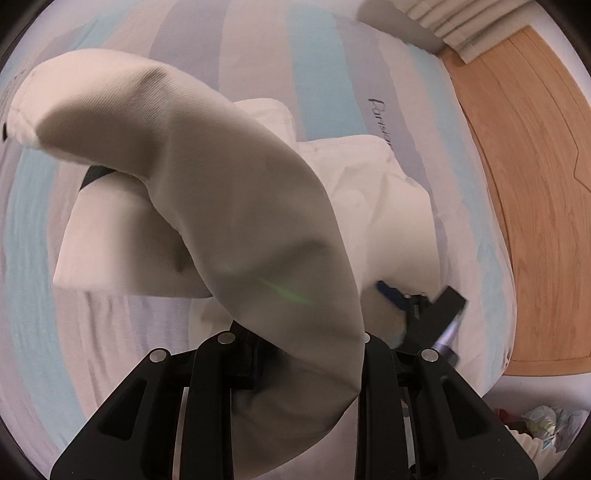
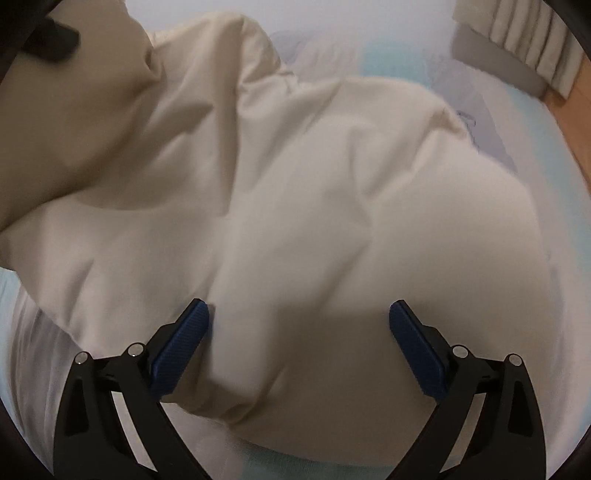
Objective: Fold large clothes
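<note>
A large cream garment lies partly folded on a bed. My left gripper is shut on a sleeve-like part of it and holds that part raised above the rest; the fabric hides the fingertips. In the right wrist view the cream garment fills most of the frame. My right gripper is open, its blue pads wide apart on either side of a fabric bulge, just above it. The right gripper also shows in the left wrist view at the garment's right edge.
The bed sheet has pale blue, grey and white stripes. A wooden floor runs along the bed's right side. A pleated curtain hangs at the top right. Small clutter lies on the floor at the lower right.
</note>
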A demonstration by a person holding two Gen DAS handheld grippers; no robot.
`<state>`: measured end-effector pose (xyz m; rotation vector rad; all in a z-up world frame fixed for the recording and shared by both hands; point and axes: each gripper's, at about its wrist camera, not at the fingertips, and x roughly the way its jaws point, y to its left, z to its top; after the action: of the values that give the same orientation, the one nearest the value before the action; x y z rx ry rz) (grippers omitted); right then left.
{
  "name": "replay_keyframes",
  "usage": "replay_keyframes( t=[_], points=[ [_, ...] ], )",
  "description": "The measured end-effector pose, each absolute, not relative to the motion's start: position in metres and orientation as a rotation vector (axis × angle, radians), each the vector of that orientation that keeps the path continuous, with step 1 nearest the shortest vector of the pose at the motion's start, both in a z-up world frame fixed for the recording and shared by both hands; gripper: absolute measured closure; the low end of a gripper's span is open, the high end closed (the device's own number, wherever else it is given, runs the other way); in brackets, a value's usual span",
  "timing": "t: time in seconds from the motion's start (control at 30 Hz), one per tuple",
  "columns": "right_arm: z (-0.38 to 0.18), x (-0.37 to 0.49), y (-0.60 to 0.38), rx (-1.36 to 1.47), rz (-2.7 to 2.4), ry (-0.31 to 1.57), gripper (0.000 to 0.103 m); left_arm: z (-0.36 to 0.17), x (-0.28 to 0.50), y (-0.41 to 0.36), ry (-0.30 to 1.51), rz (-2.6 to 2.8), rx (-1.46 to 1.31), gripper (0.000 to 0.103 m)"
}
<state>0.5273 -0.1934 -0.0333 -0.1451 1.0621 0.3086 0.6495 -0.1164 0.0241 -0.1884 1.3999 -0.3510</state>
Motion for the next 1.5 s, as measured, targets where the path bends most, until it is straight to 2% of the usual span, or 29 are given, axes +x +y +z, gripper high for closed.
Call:
replay_keyframes(
  t=[0.23, 0.37, 0.57, 0.67, 0.8, 1.13, 1.5],
  points=[
    [-0.05, 0.52, -0.194, -0.146, 0.325, 1.039, 0.006, 0.031, 0.651, -0.157, 1.395, -0.379, -0.135, 0.08],
    [-0.035, 0.507, -0.196, -0.195, 0.351, 1.005, 0.014, 0.03, 0.651, -0.176, 1.396, -0.377, -0.136, 0.079],
    [-0.004, 0.454, -0.217, -0.364, 0.23, 0.854, 0.015, 0.034, 0.652, -0.201, 1.4, -0.364, -0.13, 0.078],
    [-0.013, 0.45, -0.23, -0.347, 0.189, 0.909, 0.017, 0.032, 0.654, -0.219, 1.412, -0.336, -0.109, 0.077],
    [-0.022, 0.439, -0.247, -0.273, 0.232, 0.939, 0.022, 0.019, 0.658, -0.249, 1.419, -0.278, -0.092, 0.075],
    [-0.021, 0.388, -0.268, -0.267, 0.324, 0.9, 0.022, -0.024, 0.655, -0.31, 1.434, -0.246, -0.064, 0.073],
    [-0.02, 0.371, -0.311, -0.212, 0.335, 0.948, 0.022, -0.068, 0.662, -0.353, 1.463, -0.246, 0.008, 0.073]
  ],
)
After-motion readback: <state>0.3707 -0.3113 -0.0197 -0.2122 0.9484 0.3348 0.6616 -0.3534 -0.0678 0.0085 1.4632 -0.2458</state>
